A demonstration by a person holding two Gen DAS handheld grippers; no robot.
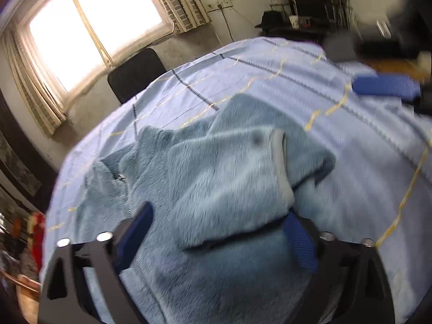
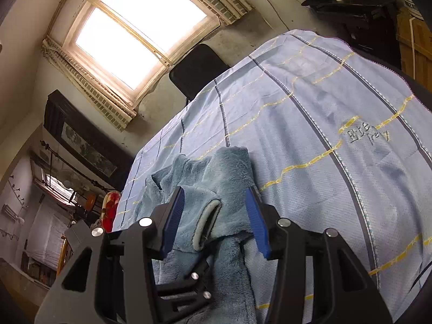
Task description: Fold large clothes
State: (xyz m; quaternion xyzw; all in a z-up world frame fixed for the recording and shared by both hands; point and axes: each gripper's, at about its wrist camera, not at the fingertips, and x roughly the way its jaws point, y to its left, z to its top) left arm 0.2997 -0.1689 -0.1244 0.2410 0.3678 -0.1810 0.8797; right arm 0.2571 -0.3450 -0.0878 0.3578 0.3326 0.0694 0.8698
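Chair (image 2: 198, 68) beyond sheet (image 2: 310, 124), fleece (image 1: 216, 178) perhaps bunched.

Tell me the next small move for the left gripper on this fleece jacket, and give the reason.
Probably close the left gripper on the folded sleeve. Its fingers stand apart on either side of the sleeve's thick fold, not visibly pinching it, while the fleece jacket lies bunched on the checked sheet. Gripping first would let the sleeve be carried flat.
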